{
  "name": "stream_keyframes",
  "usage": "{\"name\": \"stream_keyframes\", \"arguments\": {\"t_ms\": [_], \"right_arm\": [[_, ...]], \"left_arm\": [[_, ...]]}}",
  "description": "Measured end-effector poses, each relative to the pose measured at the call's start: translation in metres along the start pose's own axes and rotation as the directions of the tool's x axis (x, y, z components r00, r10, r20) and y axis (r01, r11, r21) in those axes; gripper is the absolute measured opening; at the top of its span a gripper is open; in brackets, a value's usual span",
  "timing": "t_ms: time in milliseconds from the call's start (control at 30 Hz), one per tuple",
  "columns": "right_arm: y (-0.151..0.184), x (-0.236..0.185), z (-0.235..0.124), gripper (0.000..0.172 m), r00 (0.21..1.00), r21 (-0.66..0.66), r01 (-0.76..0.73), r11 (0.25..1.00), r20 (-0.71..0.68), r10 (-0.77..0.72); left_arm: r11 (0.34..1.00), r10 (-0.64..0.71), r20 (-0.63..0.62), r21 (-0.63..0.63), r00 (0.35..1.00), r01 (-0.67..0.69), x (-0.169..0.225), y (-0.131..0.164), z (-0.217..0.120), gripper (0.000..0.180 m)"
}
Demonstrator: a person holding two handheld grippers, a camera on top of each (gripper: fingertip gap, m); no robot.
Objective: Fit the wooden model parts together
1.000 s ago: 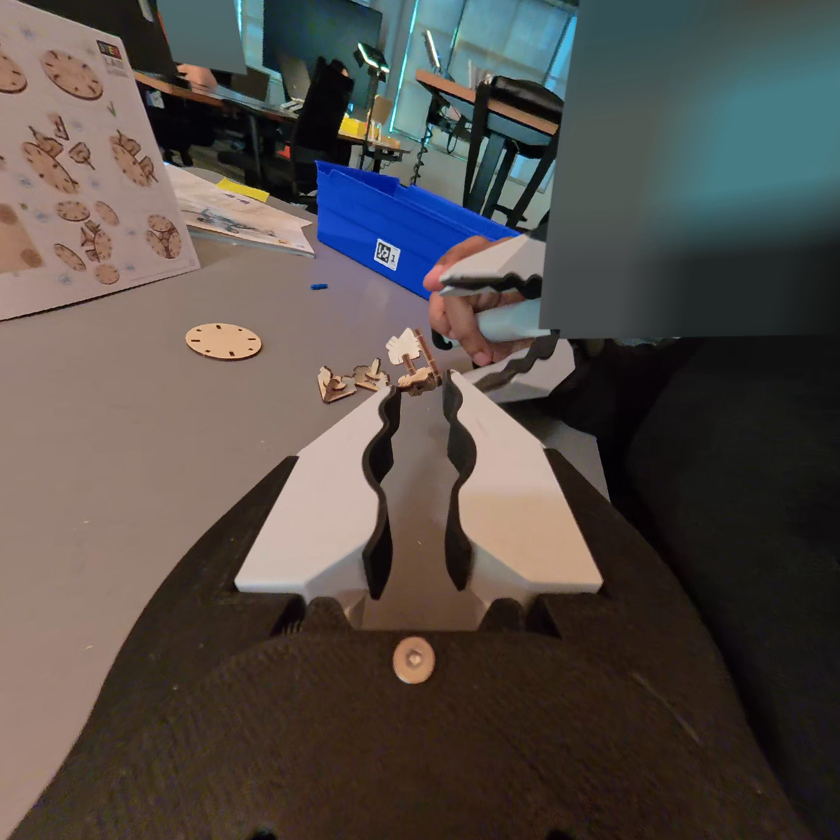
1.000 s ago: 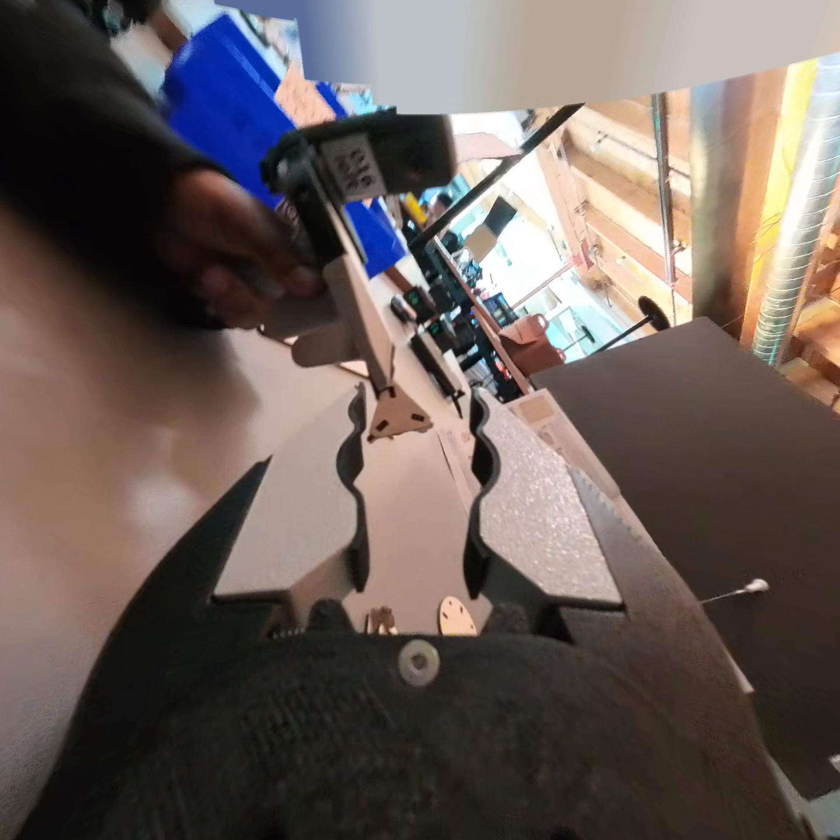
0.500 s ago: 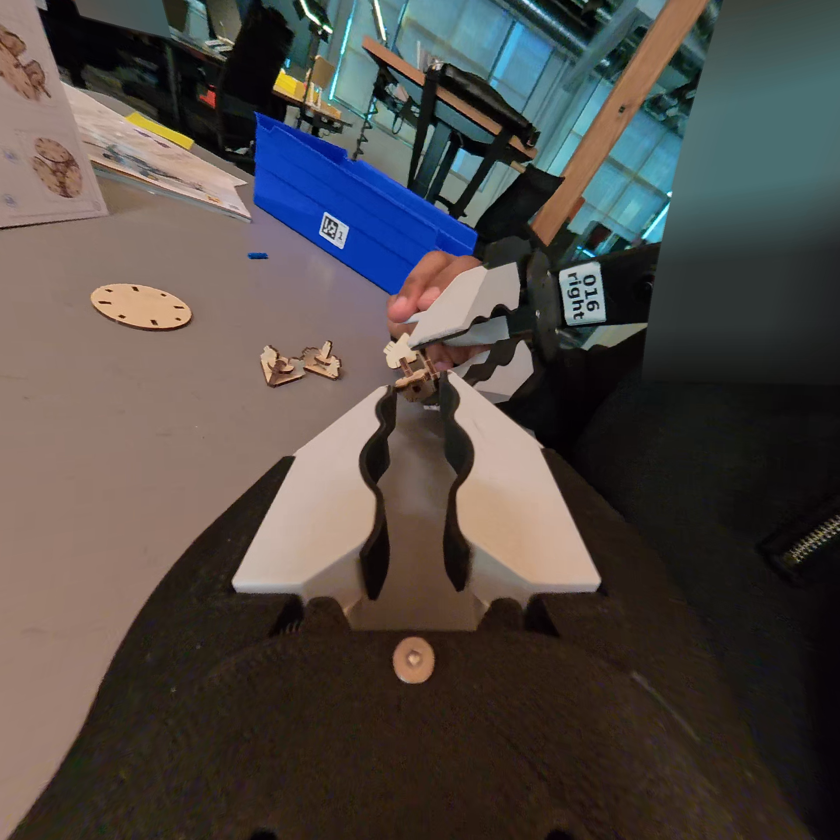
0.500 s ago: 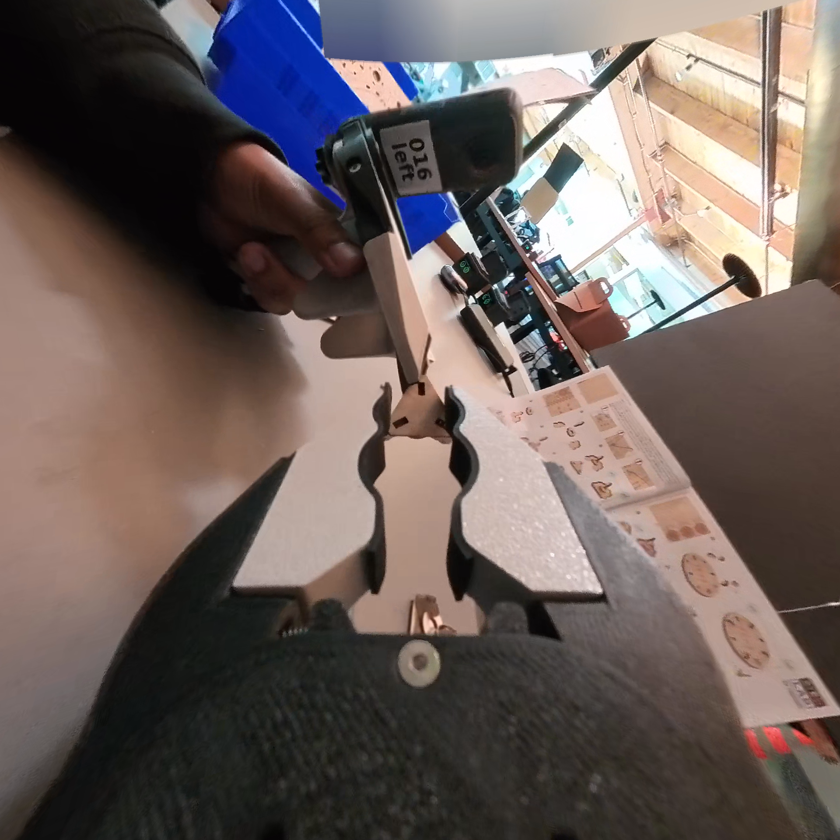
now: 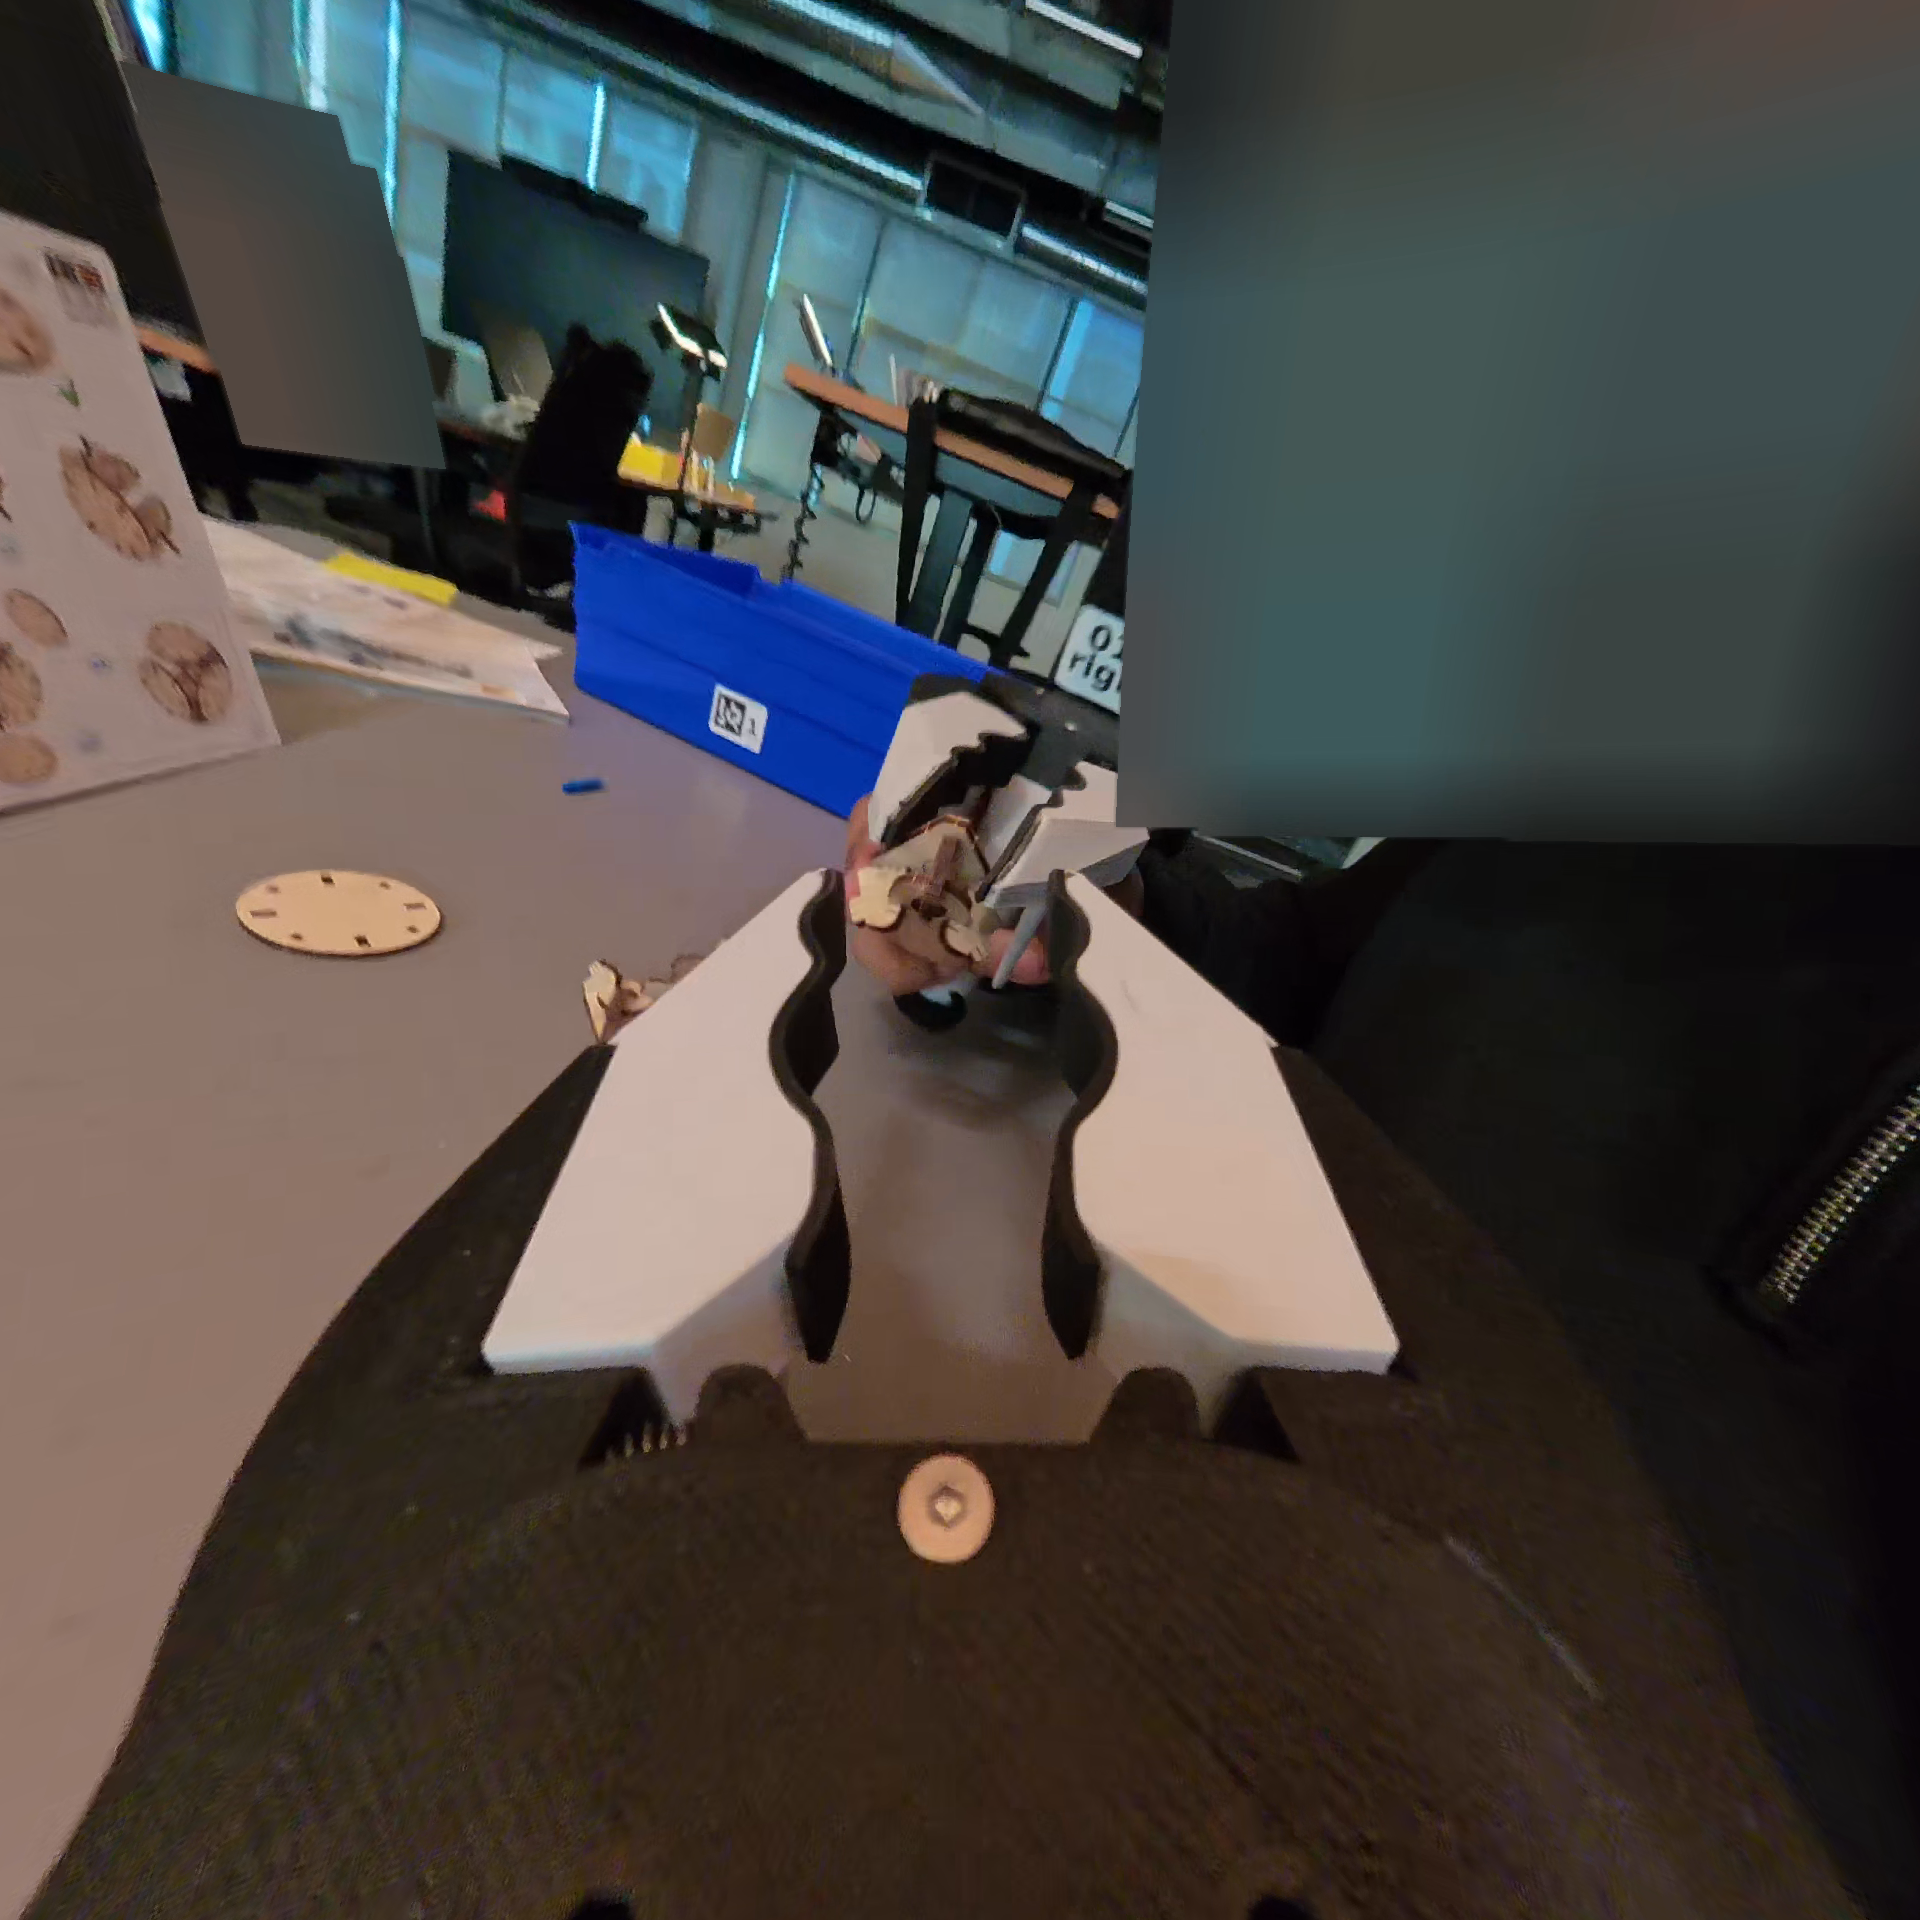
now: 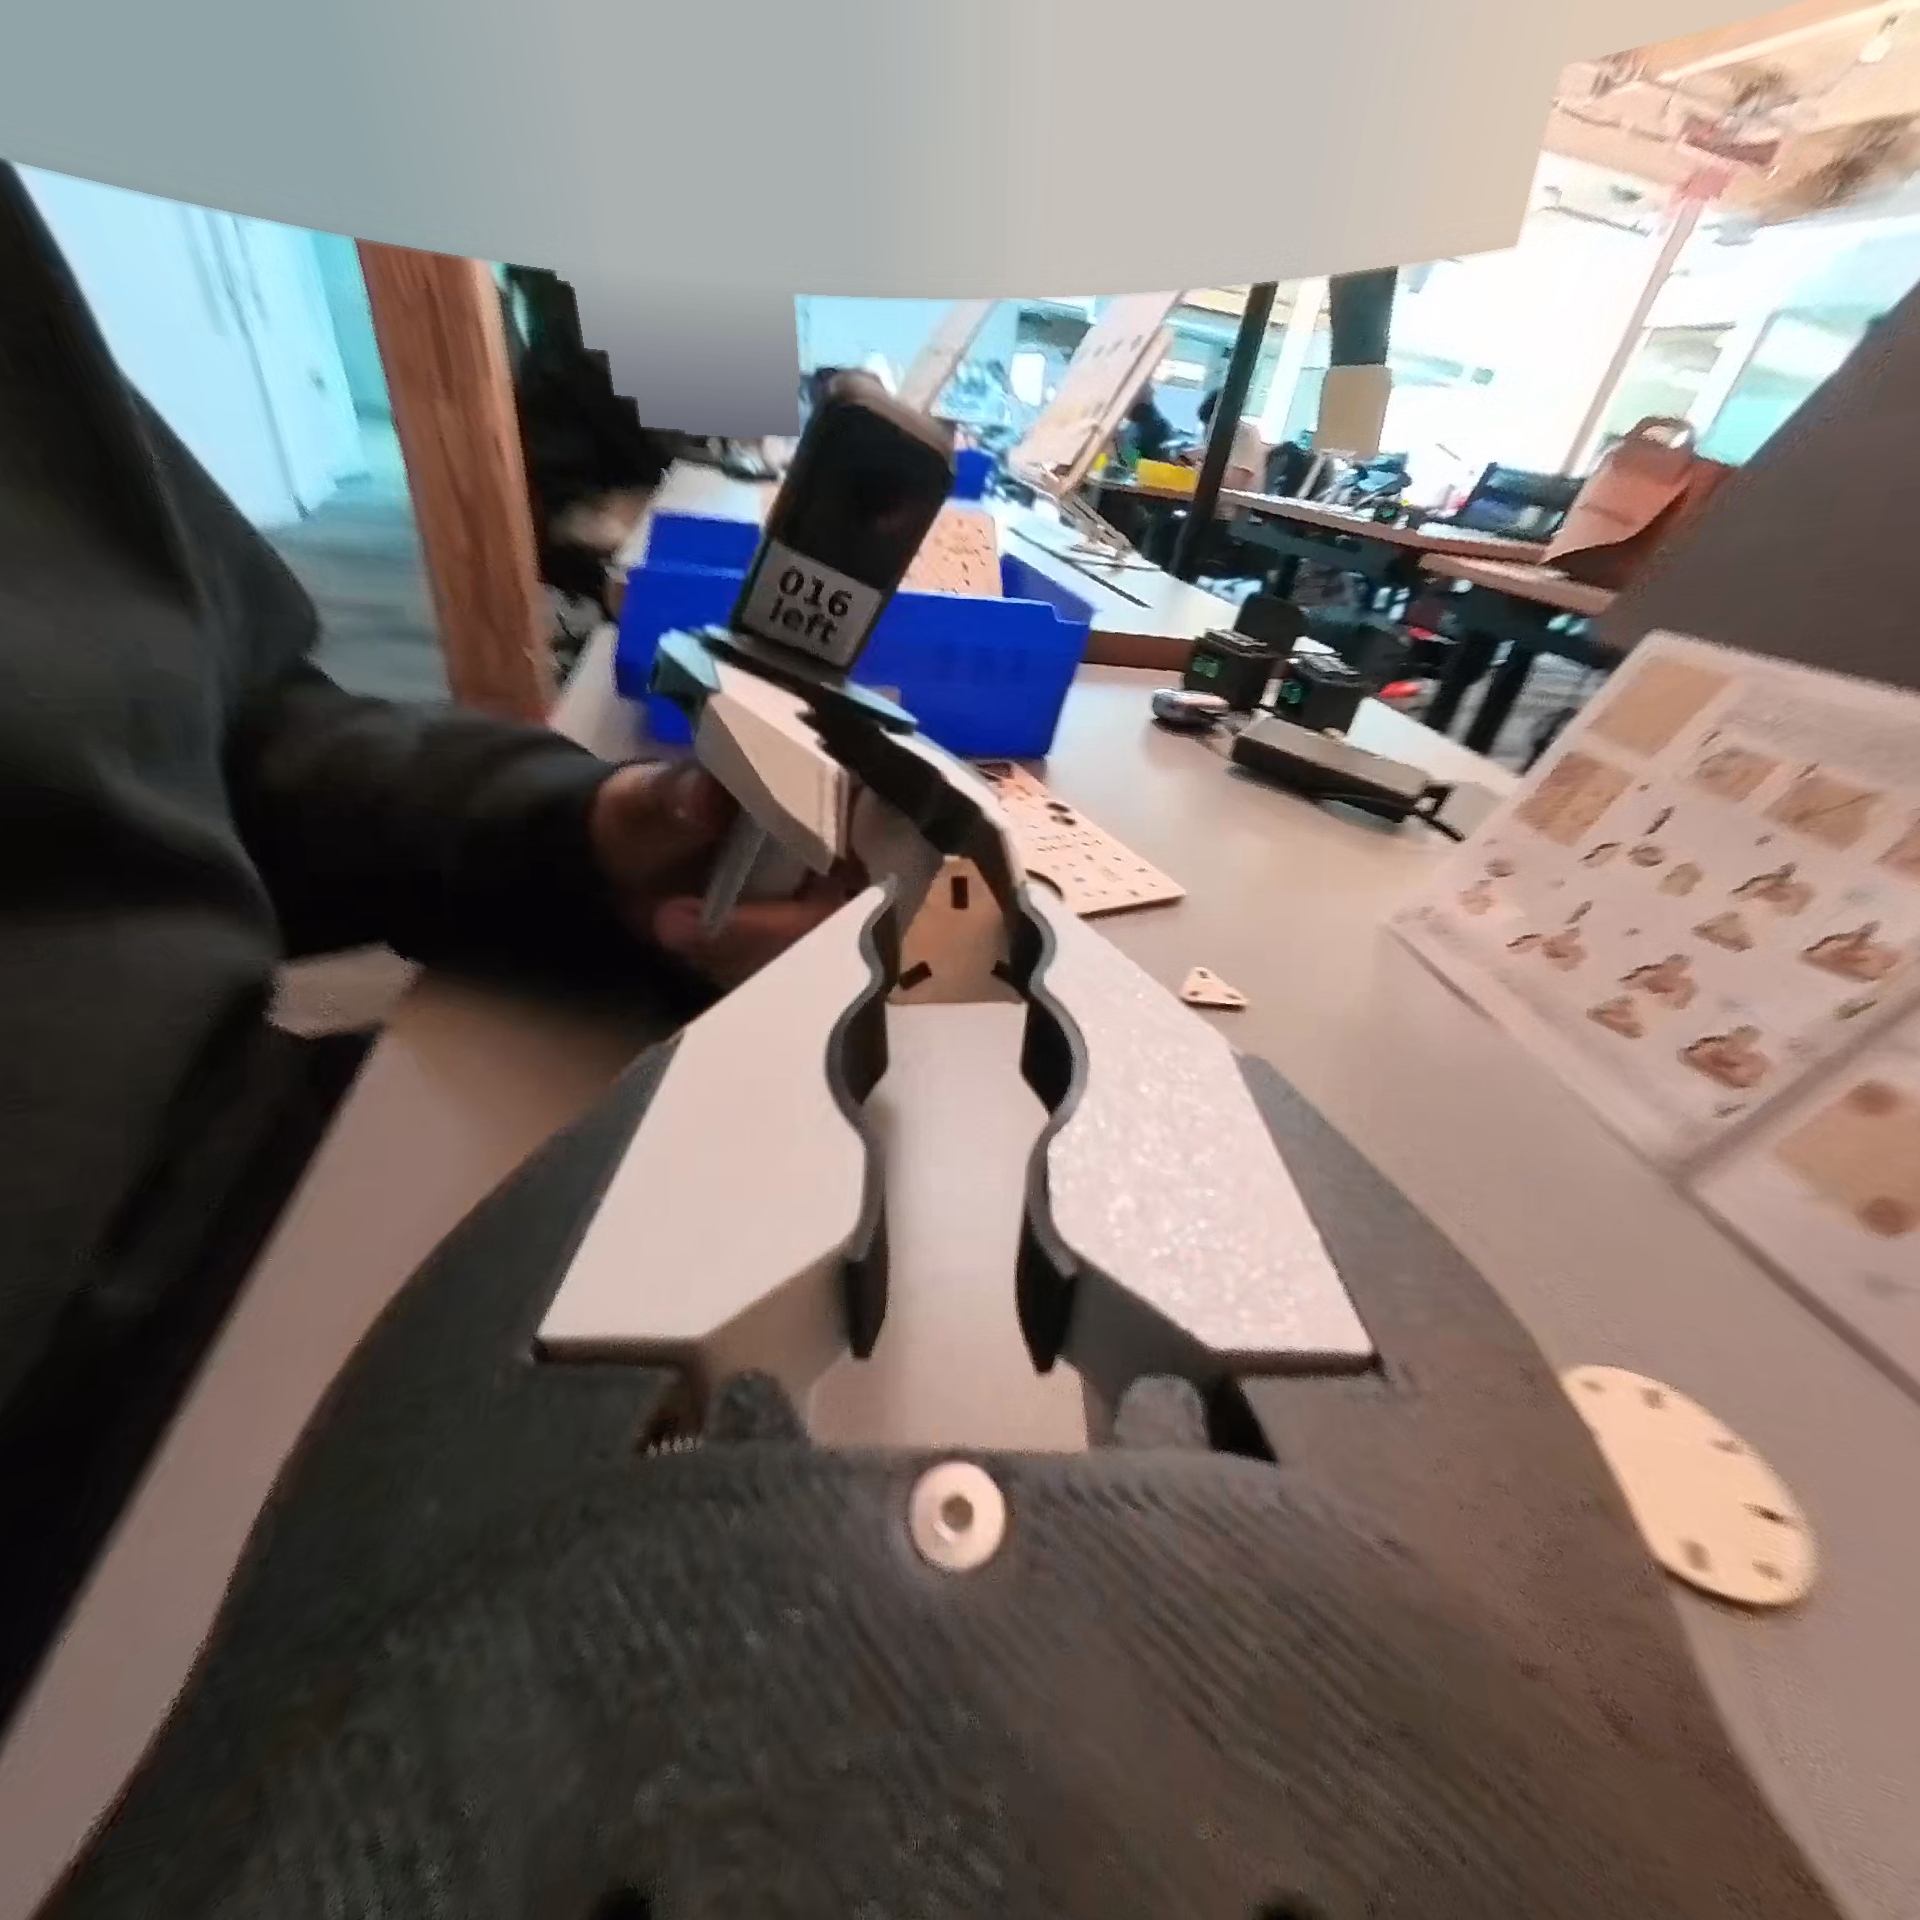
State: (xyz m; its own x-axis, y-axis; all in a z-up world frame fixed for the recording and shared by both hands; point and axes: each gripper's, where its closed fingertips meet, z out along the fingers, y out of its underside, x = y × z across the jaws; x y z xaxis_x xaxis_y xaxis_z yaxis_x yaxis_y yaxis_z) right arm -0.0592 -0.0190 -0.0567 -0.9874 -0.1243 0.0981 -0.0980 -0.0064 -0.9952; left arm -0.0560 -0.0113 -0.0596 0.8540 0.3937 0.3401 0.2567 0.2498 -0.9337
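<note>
The left gripper (image 5: 940,914) stands wide open, empty, its tips flanking the wooden puzzle assembly (image 5: 925,904). The right gripper (image 6: 954,935) pinches that assembly's triangular plate (image 6: 951,951); a loose squeeze might drop it.

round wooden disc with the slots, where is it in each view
Left wrist view: the round wooden disc lies flat on the grey table, left of centre, well left of this view's own jaws.
Right wrist view: the disc lies at lower right, beside the black gripper body.
Shared landmark: the blue bin, behind the disc in the left view; in the right view it stands upper centre.
</note>
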Motion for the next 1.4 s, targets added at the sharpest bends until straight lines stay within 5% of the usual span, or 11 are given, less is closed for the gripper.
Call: {"name": "stream_keyframes", "arguments": {"t_ms": [267, 633, 767, 1000, 1400], "right_arm": [[-0.002, -0.001, 0.001, 0.018, 0.935, 0.068, -0.334, 0.94, 0.15, 0.321], [0.007, -0.004, 0.006, 0.018, 0.926, 0.028, -0.349, 0.937, 0.16, 0.341], [0.007, 0.003, 0.002, 0.035, 0.94, 0.028, -0.321, 0.947, 0.13, 0.315], [0.029, 0.002, -0.008, 0.027, 0.956, -0.114, -0.244, 0.963, 0.135, 0.259], [0.044, -0.016, -0.008, 0.015, 0.935, -0.236, -0.224, 0.946, 0.222, 0.276]], "left_arm": [[1.0, 0.02, 0.003, 0.011, 1.0, -0.02, 0.001, -0.001, -0.001, 0.013], [0.997, -0.063, -0.018, -0.036, 0.998, 0.062, -0.002, 0.006, -0.002, 0.002], [0.989, -0.119, -0.001, -0.094, 0.993, 0.118, -0.009, 0.015, -0.003, 0.002], [0.96, -0.04, 0.033, -0.274, 0.999, 0.048, -0.01, 0.04, -0.001, 0.001], [0.935, -0.004, 0.012, -0.356, 1.0, 0.008, -0.004, 0.052, 0.002, 0.002]]}}
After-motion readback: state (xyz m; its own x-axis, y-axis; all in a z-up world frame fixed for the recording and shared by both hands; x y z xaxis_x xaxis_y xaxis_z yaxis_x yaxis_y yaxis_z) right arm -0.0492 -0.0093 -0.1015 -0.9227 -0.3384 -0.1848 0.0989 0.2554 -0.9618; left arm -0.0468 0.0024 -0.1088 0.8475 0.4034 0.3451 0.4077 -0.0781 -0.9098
